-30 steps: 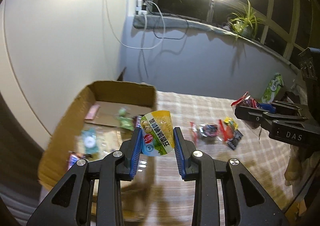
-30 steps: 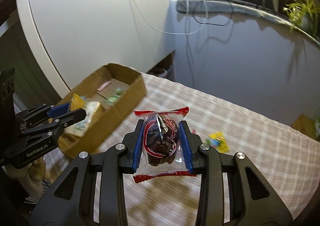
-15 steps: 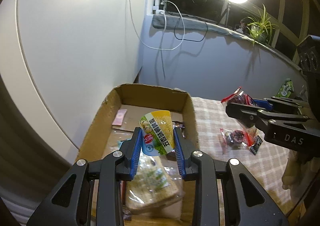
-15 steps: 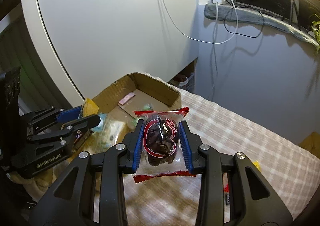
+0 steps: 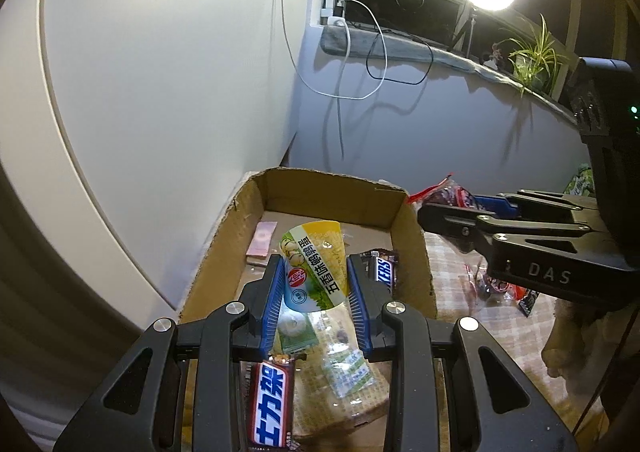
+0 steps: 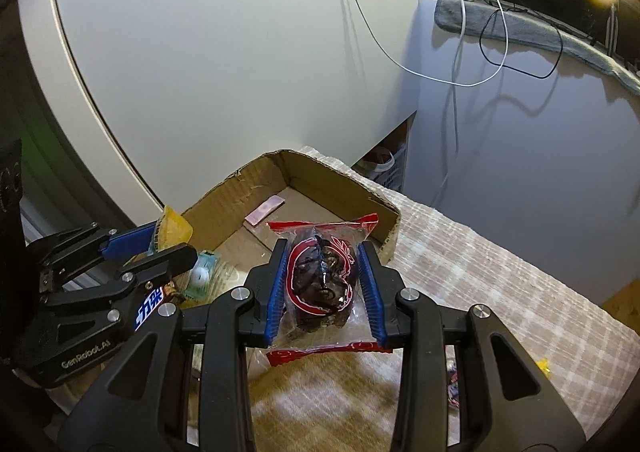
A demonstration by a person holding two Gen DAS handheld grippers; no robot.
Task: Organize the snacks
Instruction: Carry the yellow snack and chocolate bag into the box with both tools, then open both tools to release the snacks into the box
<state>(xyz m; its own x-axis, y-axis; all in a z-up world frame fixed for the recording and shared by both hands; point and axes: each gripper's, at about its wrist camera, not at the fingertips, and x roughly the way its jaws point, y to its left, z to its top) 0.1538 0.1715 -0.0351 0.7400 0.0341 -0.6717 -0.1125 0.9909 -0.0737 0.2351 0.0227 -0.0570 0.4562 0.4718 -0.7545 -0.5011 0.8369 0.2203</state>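
Yellow-green snack packet point(image 5: 314, 266) is sitting pinched in our left gripper point(image 5: 315, 294), hanging over the cardboard box point(image 5: 412, 252) that is lying at the checked tabletop's point(image 6: 480, 276) corner. We are clamping a red-edged clear packet point(image 6: 322, 280) in our right gripper point(image 6: 324, 288), above the box's near edge.

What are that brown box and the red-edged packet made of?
The box looks like plain matte corrugated cardboard: brown, with ragged torn rims. The red-edged packet in the right gripper seems thin glossy plastic film: clear, crinkled, showing dark contents.
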